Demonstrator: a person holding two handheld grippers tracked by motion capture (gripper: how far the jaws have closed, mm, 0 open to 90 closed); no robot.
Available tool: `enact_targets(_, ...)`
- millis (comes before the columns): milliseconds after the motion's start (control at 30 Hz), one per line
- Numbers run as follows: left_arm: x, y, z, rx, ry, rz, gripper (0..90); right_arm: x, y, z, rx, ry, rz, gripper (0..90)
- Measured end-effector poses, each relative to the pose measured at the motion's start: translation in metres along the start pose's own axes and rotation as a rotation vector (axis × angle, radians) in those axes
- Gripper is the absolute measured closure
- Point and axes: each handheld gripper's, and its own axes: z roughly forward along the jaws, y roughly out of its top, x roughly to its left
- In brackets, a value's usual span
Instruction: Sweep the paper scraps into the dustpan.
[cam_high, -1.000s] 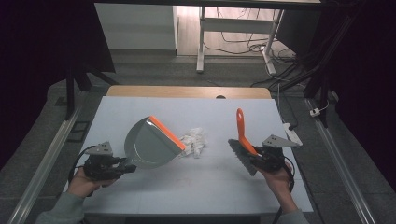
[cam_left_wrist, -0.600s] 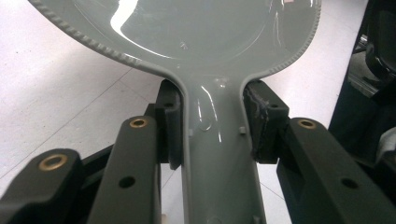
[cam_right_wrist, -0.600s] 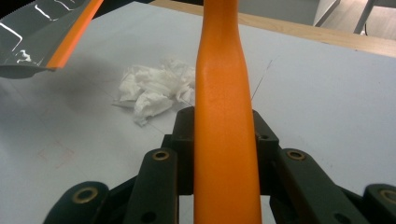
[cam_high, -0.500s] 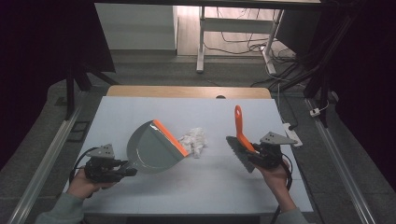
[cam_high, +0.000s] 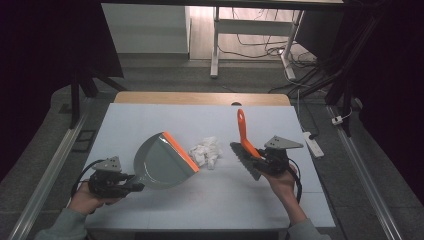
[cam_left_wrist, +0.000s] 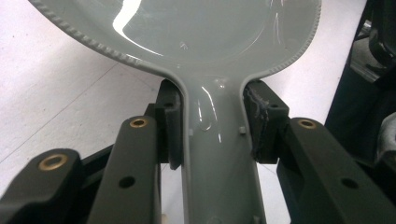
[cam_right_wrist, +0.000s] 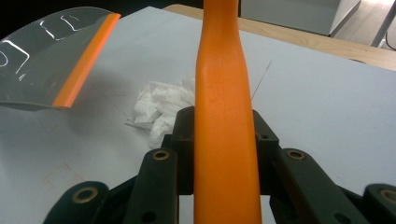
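Sweeping job, early stage by my reading: both tools are in hand, but the crumpled white paper is lying loose on the surface and nothing is sitting in the pan yet.

Left gripper, at about 8 o'clock on the surface, is gripping the grey dustpan; in the left gripper view its jaws are pressing both sides of the pan's handle neck. The pan is tilting, its orange lip facing the paper at 3 o'clock, just beside it; contact cannot be told.

Right gripper, at about 4 o'clock, is holding the brush: jaws are closing snugly on the orange handle in the right gripper view. The handle is pointing up toward 12 o'clock, and the dark bristle head is hanging low near the surface, just right of the paper, apart from it.

Left to do, as I judge it: draw the bristles leftward through the paper and push it over the lip.

Paper: a small, soft, rumpled wad, bright white, in several folds or pieces.
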Motion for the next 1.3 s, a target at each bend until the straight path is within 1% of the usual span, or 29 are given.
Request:
enact_targets(233,0.0,-0.002,0.002,0.033,-0.007,0.015,61.3,0.003,0.003,0.009,0.005,0.01,-0.007,70.0)
enact_targets(367,0.0,-0.003,0.003,0.049,-0.005,0.015,61.2,0.004,0.005,0.013,0.003,0.015,-0.005,70.0)
enact_targets(533,0.002,-0.004,0.008,0.072,0.003,0.001,61.2,0.004,0.007,0.019,0.008,0.017,-0.007,70.0)
enact_targets(667,0.003,-0.004,0.011,0.081,-0.003,0.009,61.2,0.004,0.008,0.024,0.009,0.02,-0.005,70.0)
enact_targets(767,0.006,-0.003,0.011,0.097,-0.007,0.02,61.2,0.003,0.01,0.029,0.013,0.022,-0.002,70.0)
enact_targets(900,0.012,-0.005,0.009,0.094,-0.023,0.016,61.2,0.002,0.014,0.04,0.026,0.02,-0.008,70.0)
enact_targets(1000,0.015,-0.005,0.012,0.099,-0.032,0.018,61.2,0.002,0.021,0.052,0.033,0.021,-0.009,70.0)
enact_targets(1133,0.014,-0.003,0.018,0.12,-0.052,0.032,61.2,0.003,0.028,0.066,0.04,0.021,-0.009,70.0)
enact_targets(1200,0.014,-0.002,0.02,0.134,-0.053,0.041,61.2,0.003,0.03,0.07,0.037,0.021,-0.002,70.0)
enact_targets(1300,0.013,-0.002,0.021,0.141,-0.054,0.04,61.2,0.001,0.033,0.074,0.042,0.011,0.007,70.0)
